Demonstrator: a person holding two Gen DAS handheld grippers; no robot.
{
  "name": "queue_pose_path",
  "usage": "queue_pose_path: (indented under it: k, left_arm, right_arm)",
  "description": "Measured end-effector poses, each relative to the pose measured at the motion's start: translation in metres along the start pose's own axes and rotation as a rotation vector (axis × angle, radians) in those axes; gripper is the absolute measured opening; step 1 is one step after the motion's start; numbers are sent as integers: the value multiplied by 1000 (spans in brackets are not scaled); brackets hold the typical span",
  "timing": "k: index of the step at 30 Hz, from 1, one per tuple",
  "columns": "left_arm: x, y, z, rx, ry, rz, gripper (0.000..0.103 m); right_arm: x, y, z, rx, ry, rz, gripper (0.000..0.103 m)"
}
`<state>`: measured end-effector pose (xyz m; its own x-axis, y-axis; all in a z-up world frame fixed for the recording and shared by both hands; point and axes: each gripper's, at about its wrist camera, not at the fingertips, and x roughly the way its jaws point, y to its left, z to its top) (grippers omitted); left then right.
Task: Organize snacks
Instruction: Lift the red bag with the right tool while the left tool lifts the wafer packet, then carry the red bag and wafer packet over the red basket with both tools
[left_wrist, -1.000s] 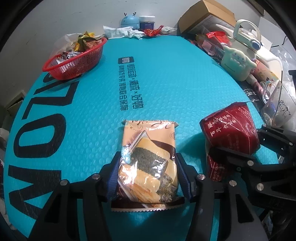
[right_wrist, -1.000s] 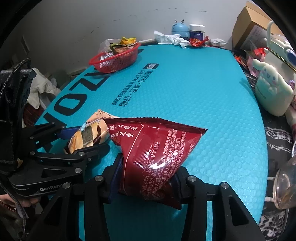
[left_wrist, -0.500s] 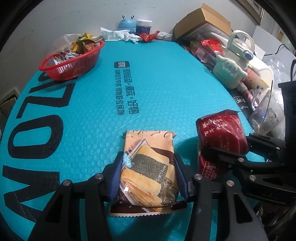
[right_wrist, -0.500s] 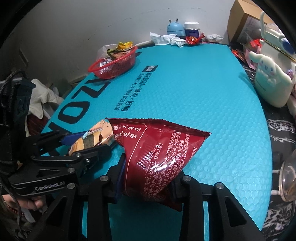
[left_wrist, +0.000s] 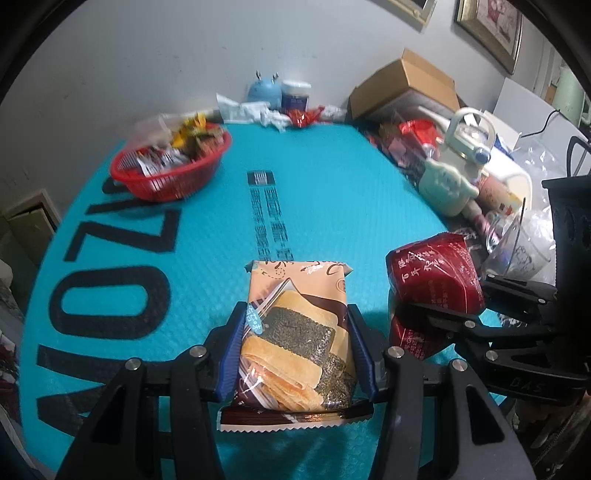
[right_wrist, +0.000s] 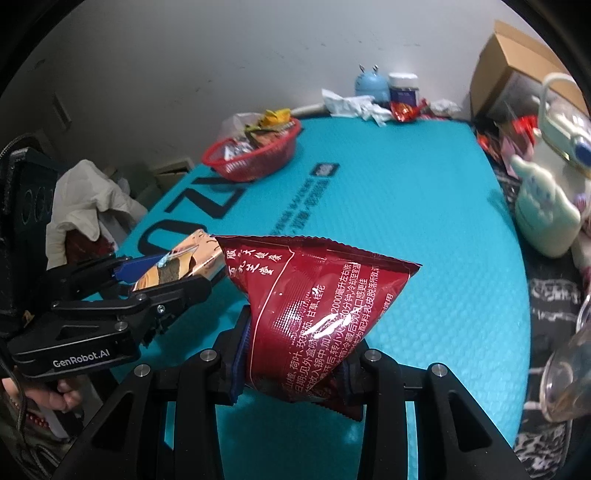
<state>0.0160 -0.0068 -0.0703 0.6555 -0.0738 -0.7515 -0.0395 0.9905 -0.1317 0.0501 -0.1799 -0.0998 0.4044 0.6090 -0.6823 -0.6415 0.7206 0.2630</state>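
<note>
Left gripper (left_wrist: 297, 354) clamped the seaweed-cracker packet (left_wrist: 295, 332), right gripper (right_wrist: 291, 360) pinched the red pouch (right_wrist: 314, 314), both seemingly clear of the teal mat (left_wrist: 332, 192); red basket (left_wrist: 166, 177) far left.

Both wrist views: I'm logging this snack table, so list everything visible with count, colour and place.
seaweed snack pack: one, tan, between the left gripper's pads
red packet: one, dark red, between the right gripper's pads
basket: one, red, far left, full of snacks
mat: one, teal, covering the table
cardboard box: one, brown, far right
cream figure: one, right edge
blue figure: one, at the wall
left gripper: black, shut
right gripper: black, shut
</note>
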Motion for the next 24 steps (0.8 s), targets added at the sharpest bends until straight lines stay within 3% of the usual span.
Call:
queue_pose_path:
  k: [24]
  left_arm:
    - [-61, 36, 61, -5, -223, 15, 51]
  right_arm:
    - [-26, 42, 84, -129, -155, 23, 37]
